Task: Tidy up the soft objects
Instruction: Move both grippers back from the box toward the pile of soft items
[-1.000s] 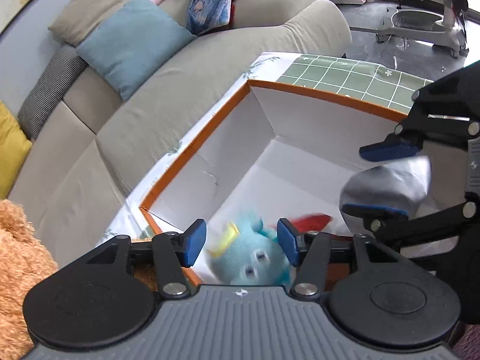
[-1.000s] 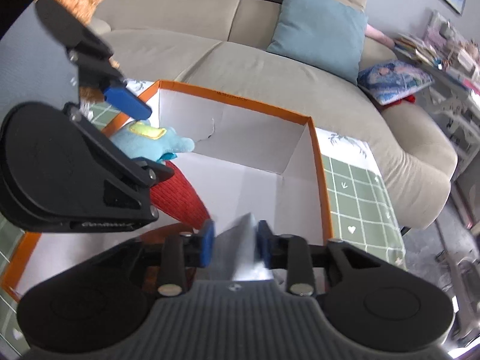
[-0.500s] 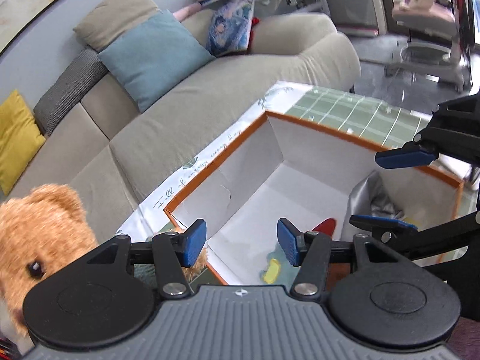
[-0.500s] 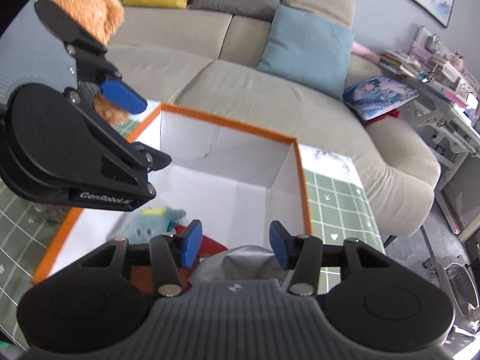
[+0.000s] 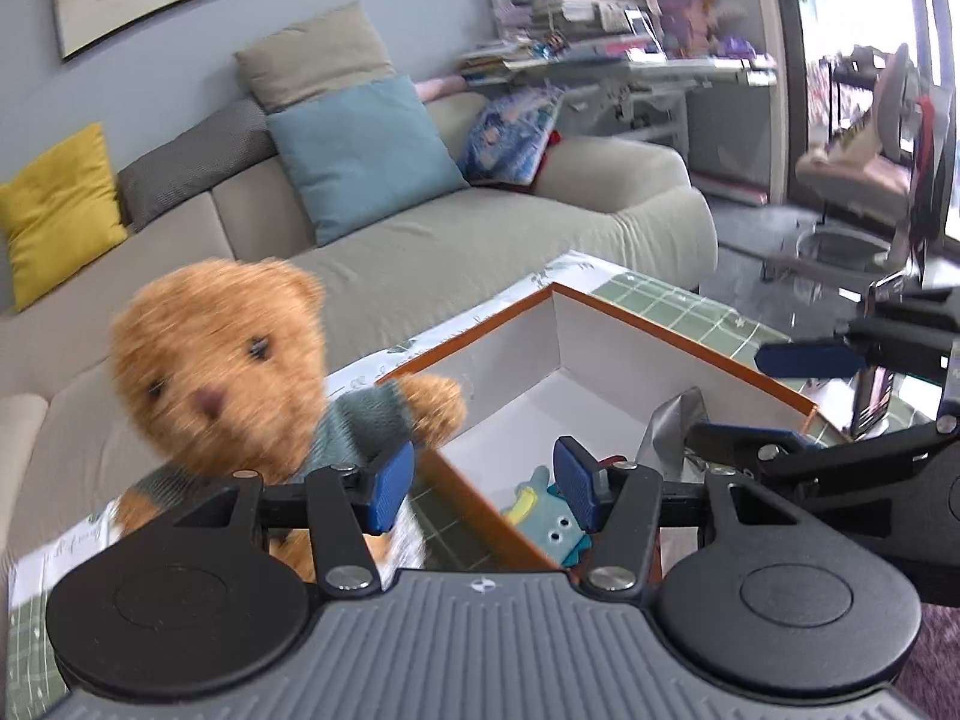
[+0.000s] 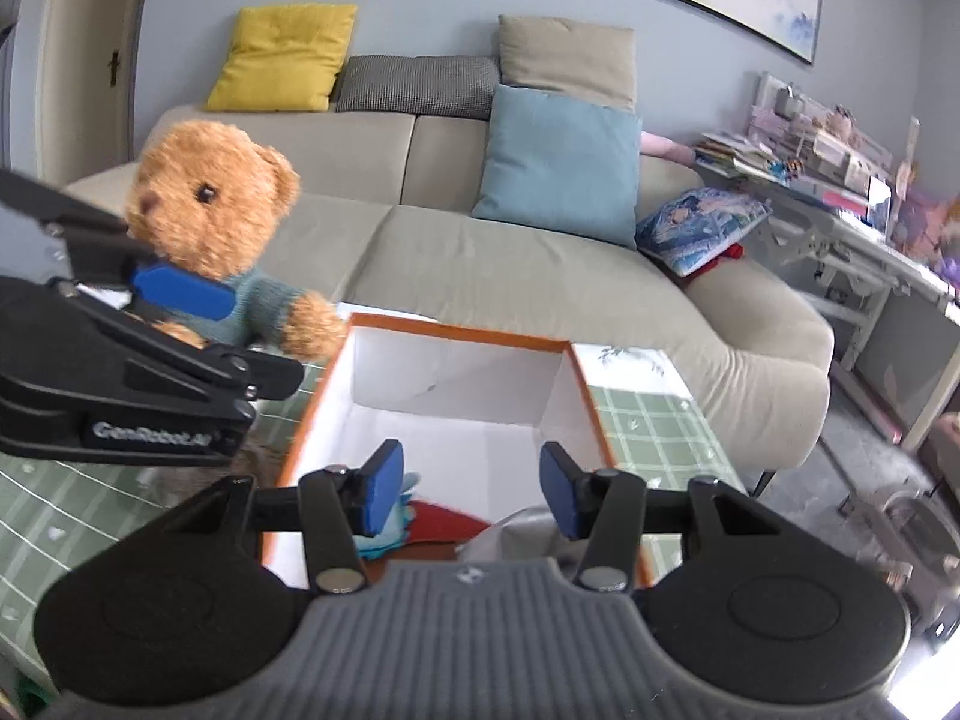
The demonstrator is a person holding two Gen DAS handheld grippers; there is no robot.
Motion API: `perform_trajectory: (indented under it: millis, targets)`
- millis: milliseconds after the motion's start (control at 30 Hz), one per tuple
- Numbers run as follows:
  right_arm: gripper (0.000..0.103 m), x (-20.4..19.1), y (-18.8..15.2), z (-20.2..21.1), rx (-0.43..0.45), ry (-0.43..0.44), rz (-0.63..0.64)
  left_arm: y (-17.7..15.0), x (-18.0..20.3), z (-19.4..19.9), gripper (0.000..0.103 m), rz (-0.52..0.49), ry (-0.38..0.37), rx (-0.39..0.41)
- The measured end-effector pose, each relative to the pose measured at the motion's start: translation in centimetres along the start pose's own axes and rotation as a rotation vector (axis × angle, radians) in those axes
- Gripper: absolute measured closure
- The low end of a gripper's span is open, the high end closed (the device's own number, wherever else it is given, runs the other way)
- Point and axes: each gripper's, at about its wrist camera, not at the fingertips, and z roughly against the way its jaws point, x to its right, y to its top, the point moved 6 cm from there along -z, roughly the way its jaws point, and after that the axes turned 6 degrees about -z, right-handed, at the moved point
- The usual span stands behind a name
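Swung up and leftward since half a second ago: left gripper (image 5: 483,489), with more of the bear (image 5: 222,360) now filling its view. Also lifted and drawn back from the box (image 6: 576,360): right gripper (image 6: 465,492), no longer over the grey cloth (image 6: 528,534).

Gaped wide, both grippers, holding nothing. Hung above the box's near edge, both of them, the left one just beside the bear.

Lay inside the box: a blue plush (image 5: 549,531), partly hidden behind the left gripper's right finger; a red thing (image 6: 444,525), only a sliver showing between the right gripper's fingers; the grey cloth, standing crumpled against the right wall and cut off below by the gripper body. Could not make out what the red thing was.

Sat outside the box, at its left wall on the green checked cloth (image 6: 654,420): the bear in a teal sweater, smeared by motion blur in the left view, sharp in the right view, one paw touching or just over the orange rim; hard to tell which. Hidden behind the left gripper: its lower body.

Stood beyond: the sofa (image 6: 510,264) with a blue cushion (image 6: 558,174) and yellow cushion (image 6: 282,57).
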Motion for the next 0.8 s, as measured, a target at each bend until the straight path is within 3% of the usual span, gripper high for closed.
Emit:
perform_trajectory:
  millis: [200,300,633,800]
  targets:
    - [0.051,-3.0,-1.2,3.1,0.006,0.009,-0.044,-3.0,-2.6,3.9,0.039,0.078,-0.007,0.021]
    - [0.04,-4.1,-1.6,4.1,0.011,0.014,-0.105,-4.5,-4.2,5.3,0.039,0.124,0.026,0.024]
    - [0.04,-9.9,-2.2,5.4,-0.002,0.11,-0.184,-10.6,-9.0,8.8,0.039,0.32,0.146,0.005]
    - [0.04,-14.1,-1.9,5.0,-0.001,0.163,-0.143,-13.2,-11.5,9.8,0.039,0.399,0.201,-0.012]
